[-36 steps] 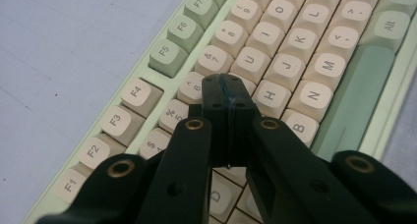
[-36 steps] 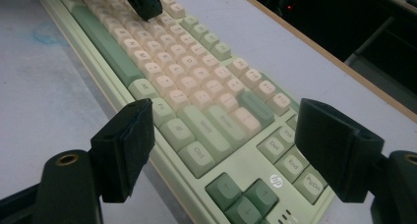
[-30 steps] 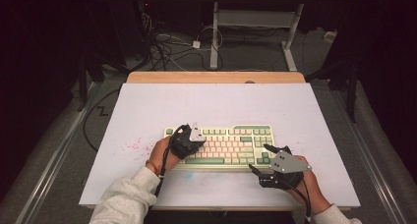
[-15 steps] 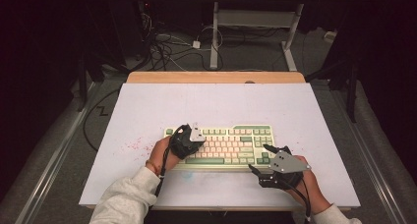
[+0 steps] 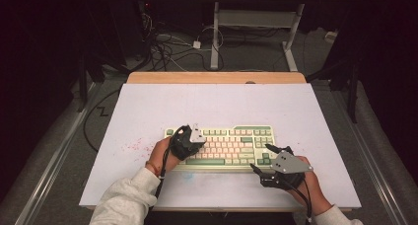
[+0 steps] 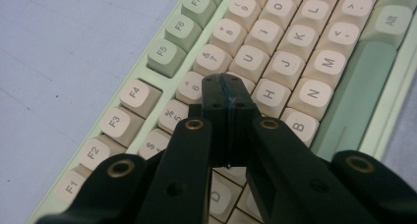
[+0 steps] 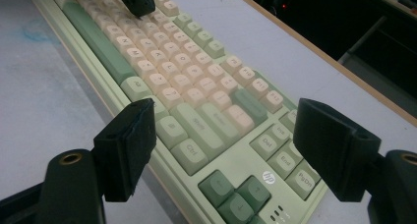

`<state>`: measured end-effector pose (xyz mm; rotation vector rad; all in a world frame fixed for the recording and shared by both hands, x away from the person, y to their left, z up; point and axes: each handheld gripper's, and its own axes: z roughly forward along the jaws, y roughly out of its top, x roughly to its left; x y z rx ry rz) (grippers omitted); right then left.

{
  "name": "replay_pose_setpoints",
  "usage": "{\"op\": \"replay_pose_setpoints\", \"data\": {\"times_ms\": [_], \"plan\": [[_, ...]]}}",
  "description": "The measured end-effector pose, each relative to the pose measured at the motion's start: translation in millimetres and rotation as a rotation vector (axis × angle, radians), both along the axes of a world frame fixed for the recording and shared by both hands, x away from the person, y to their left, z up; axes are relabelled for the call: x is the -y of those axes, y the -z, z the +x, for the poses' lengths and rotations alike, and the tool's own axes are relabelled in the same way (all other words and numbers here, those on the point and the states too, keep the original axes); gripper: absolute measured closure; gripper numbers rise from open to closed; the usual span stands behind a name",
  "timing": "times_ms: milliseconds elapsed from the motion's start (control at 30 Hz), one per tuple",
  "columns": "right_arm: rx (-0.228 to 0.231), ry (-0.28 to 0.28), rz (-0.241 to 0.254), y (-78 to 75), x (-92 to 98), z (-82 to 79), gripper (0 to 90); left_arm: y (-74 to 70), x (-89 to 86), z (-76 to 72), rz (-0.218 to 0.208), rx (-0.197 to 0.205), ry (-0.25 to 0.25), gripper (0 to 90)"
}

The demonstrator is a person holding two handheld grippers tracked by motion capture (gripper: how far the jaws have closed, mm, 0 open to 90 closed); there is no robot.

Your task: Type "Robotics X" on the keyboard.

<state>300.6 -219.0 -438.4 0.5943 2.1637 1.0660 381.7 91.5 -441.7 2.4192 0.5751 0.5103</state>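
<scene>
The left hand-held gripper [image 6: 227, 94] is seen with its two black jaws pressed flat together, nothing between them, their joined tips poised over the keys around Y, G and H of the keyboard [image 6: 314, 62]. Whether the tips actually rest on a keycap cannot be told from the left gripper view, since the jaws hide the spot beneath them. In the high view this left hand-held gripper [image 5: 190, 138] is held over the left part of the keyboard [image 5: 231, 146], which lies on the white tabletop [image 5: 212, 104] near its front edge, its long side running across.

The right hand-held gripper [image 7: 223, 150] is held wide apart, its jaws framing the keyboard's right end, where the arrow keys [image 7: 236, 192] and the navigation block are seen; nothing is gripped. In the high view the right hand-held gripper [image 5: 263, 161] is found just beside the keyboard's front right corner.
</scene>
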Motion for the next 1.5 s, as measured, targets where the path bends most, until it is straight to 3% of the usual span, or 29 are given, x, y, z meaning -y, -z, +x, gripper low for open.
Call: {"op": "replay_pose_setpoints", "data": {"times_ms": [500,1500], "plan": [[-0.008,0.004,-0.004,0.5,1.5,2.1,25.1,-15.6,-21.4,-14.9,-0.075,0.077,-0.027,87.4],[-0.024,0.0,-0.018,2.5,-0.1,2.9,25.4,-13.3,-58.8,-47.5,-0.117,0.16,-0.018,84.5]]}}
